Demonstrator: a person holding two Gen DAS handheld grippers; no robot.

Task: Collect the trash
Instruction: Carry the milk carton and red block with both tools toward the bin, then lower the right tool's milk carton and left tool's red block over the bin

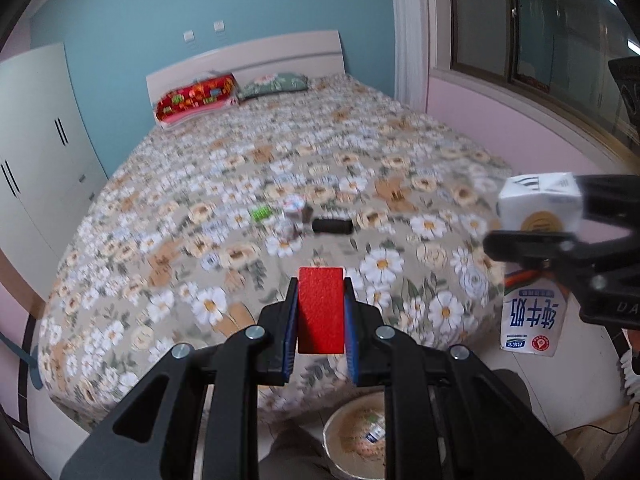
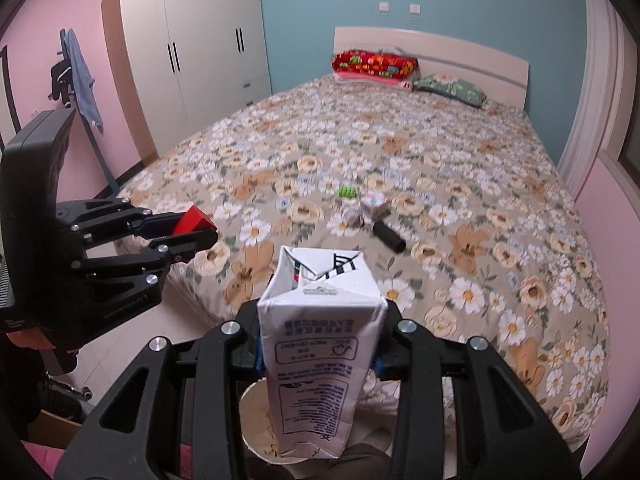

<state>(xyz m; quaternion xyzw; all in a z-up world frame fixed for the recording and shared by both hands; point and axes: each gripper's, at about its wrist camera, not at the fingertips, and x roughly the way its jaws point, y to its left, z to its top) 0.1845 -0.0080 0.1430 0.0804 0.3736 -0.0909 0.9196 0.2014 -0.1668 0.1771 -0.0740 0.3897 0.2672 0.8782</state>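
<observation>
The left tongs [image 1: 321,312] are clamped tight on a red block [image 1: 321,308], and the right tongs [image 2: 320,354] grip a white milk carton [image 2: 316,344]. Both hang above a round bin [image 1: 352,440] at the foot of the bed [image 2: 400,168]. A black tube [image 2: 389,237], a green scrap [image 2: 347,192] and a crumpled wrapper [image 2: 374,204] lie mid-bed.

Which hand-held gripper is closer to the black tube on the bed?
Neither clearly. The left hand-held gripper, shut on a red block, and the right one, shut on a milk carton, both hover at the bed's foot, short of the tube.
</observation>
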